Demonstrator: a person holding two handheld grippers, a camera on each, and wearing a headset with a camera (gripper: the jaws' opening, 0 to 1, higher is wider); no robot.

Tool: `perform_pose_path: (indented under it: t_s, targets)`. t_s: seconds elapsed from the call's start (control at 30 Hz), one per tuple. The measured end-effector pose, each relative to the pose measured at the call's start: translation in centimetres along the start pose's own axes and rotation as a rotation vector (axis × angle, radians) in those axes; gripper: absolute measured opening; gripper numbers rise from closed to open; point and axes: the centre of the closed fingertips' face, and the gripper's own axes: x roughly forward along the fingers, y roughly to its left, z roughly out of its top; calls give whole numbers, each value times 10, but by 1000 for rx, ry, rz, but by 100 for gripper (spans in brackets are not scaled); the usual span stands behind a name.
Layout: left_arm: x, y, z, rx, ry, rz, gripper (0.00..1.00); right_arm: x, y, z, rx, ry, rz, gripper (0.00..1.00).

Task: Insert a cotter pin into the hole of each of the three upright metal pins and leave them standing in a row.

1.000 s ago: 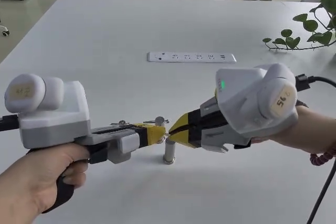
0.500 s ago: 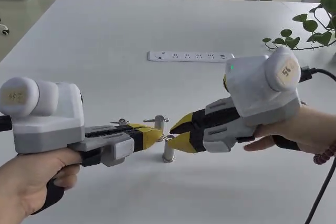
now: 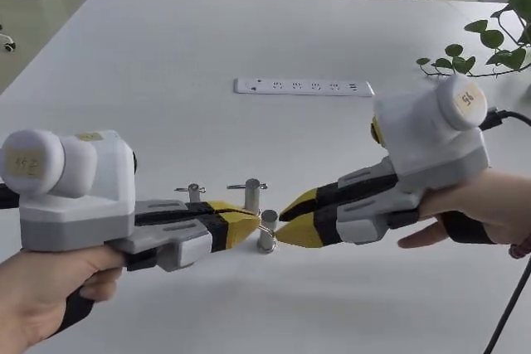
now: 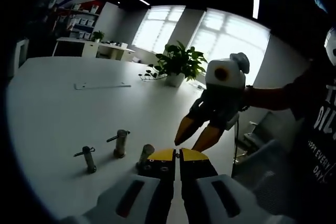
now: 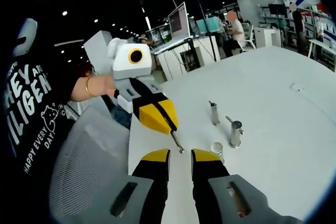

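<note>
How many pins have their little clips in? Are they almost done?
Nearly. The far pin and the middle pin each already have a cotter pin through the top. The left gripper is shut on the last cotter pin, right by the third pin, which has none yet. The right gripper is open beside it. Left to do: push that one in.

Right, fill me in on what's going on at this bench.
A person works two handheld grippers over a white table. The left gripper is shut on a cotter pin, close to the top of the nearest metal pin, which has none yet. The right gripper, jaws open, faces it from the other side. The middle metal pin and the far metal pin already carry cotter pins.
</note>
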Motion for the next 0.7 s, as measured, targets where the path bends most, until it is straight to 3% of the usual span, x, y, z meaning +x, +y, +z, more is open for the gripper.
perform_pose_path:
  t_s: [0.07,0.37,0.7]
  targets:
    - [0,-2,0,8,2,-11,0,-1,6,-3,21,-4,35,12]
    - [0,-14,3,12,-10,-74,0,-2,16,-5,49,-25,94,11]
    - [-2,-21,0,20,-3,-112,0,0,20,-8,55,-14,112,8]
